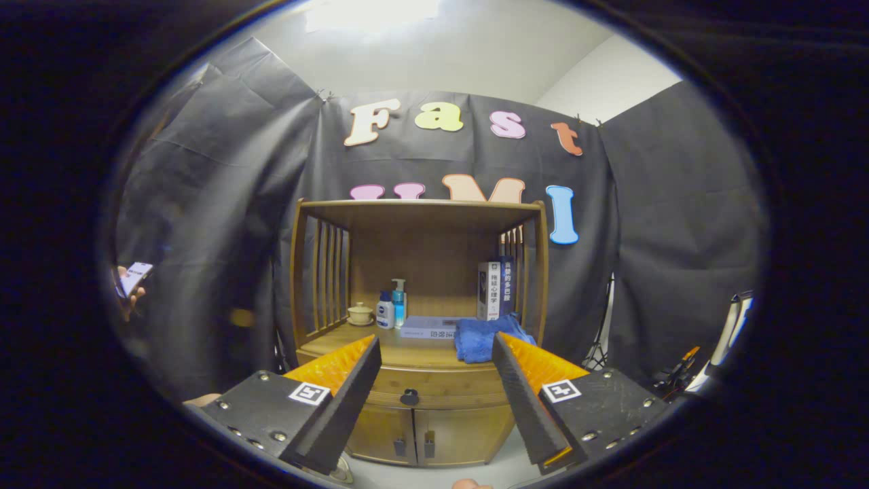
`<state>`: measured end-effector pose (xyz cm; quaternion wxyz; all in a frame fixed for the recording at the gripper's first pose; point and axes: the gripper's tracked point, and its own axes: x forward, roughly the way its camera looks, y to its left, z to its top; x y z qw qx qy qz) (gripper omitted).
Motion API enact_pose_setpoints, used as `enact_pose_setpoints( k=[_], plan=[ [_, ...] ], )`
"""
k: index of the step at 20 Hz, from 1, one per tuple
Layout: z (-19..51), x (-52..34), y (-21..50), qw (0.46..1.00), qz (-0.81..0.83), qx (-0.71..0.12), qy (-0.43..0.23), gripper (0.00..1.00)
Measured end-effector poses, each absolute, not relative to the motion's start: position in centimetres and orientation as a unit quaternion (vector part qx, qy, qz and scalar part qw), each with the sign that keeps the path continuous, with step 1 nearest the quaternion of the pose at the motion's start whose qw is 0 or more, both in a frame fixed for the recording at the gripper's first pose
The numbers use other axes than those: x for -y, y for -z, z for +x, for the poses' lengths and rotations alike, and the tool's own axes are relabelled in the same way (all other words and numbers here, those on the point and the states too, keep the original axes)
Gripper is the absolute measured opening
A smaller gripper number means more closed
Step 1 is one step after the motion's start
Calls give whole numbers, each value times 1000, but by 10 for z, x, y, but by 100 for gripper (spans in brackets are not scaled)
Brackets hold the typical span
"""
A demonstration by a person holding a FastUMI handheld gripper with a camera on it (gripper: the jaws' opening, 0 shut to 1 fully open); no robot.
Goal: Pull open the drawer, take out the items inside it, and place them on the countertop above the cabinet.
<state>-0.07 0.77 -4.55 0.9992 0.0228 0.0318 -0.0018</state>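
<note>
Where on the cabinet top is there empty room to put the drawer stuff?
Bare wood lies at the front of the countertop, between the little cup and the blue cloth. The back is crowded: bottles, a flat book, standing books. The open gripper holds nothing.

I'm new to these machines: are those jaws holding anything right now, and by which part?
Nothing is held. The gripper has its jaws wide open and apart, aimed at the closed drawer, whose knob sits between them, untouched.
</note>
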Motion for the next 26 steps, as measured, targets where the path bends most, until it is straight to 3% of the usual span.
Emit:
enact_pose_setpoints(
  k=[13,26],
  plan=[
    [67,-56,133,994,-9,-95,-53,98],
    [152,-71,254,984,-11,-170,-56,98]
  ],
)
